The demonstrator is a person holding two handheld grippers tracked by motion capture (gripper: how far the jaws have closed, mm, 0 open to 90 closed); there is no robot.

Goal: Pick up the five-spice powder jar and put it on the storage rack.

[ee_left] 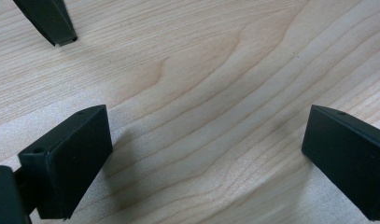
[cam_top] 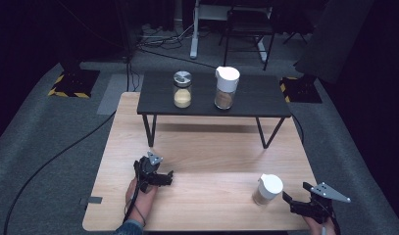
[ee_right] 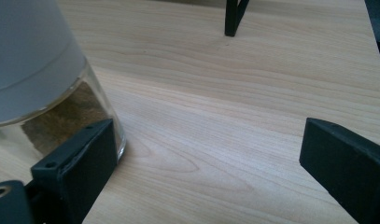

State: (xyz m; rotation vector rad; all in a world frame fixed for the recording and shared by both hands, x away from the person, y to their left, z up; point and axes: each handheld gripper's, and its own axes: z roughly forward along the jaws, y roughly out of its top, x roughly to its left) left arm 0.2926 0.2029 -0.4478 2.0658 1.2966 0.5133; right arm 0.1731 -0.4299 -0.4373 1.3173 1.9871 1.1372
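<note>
Small white-lidded glass jar of brown powder [cam_top: 267,190] stands on light wooden desk [cam_top: 211,147], front right. Right tongs [cam_top: 299,204] spread just beside it, not gripping; left tongs [cam_top: 160,179] spread, empty. Grasp not yet done.

The left tool [ee_left: 204,158] hangs close over the pale wooden table [ee_left: 215,70] with its two black jaws spread wide and nothing between them, while a dark slanted leg [ee_left: 50,21] meets the tabletop at upper left.

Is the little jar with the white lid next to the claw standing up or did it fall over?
Standing up. The small glass jar with the white lid sits on its base on the light wooden table, lid on top, beside the open right gripper.
</note>
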